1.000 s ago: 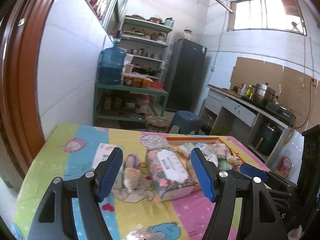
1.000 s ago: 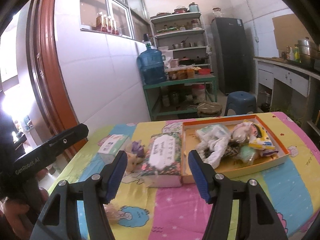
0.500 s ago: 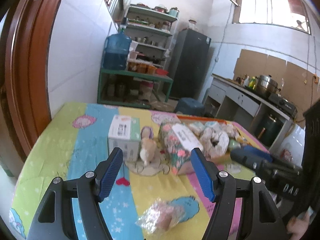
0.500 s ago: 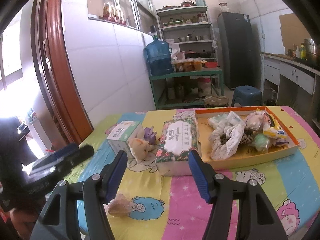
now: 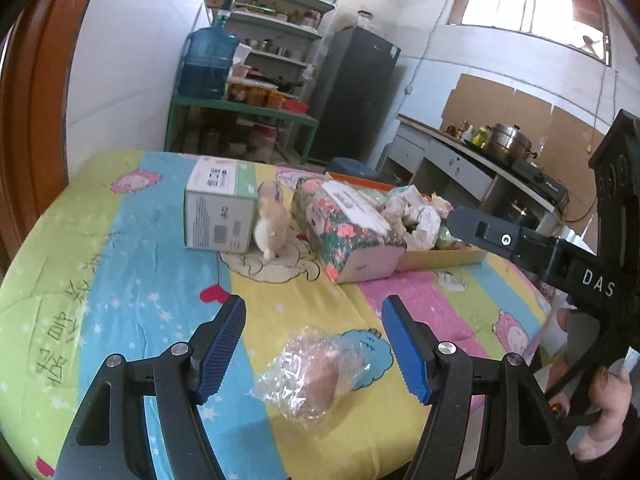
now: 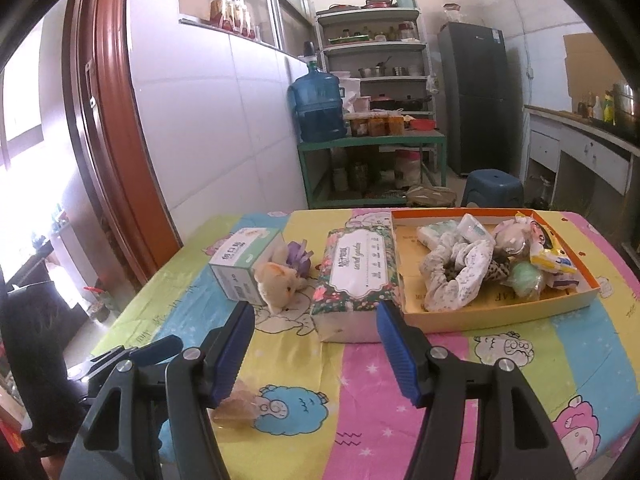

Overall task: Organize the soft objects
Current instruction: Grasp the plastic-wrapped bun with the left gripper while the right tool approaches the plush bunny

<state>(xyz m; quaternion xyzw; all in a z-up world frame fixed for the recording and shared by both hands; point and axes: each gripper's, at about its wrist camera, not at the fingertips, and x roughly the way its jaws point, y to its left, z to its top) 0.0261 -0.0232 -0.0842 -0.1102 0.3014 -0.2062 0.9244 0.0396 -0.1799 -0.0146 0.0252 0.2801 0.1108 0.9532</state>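
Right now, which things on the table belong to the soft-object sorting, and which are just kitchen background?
Part of the job:
- wrapped toy
- plush animal
- purple toy
- tray of soft things
- floral tissue pack
- white box

Just lying about:
- water jug
- shelf rack
- fridge
- blue stool
- steamer pot

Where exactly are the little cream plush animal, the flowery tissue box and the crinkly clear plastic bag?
little cream plush animal [image 6: 278, 286], right wrist view, on its face.
flowery tissue box [image 6: 354, 266], right wrist view, on its white top label.
crinkly clear plastic bag [image 5: 314, 376], left wrist view, on its middle, between the open fingers.
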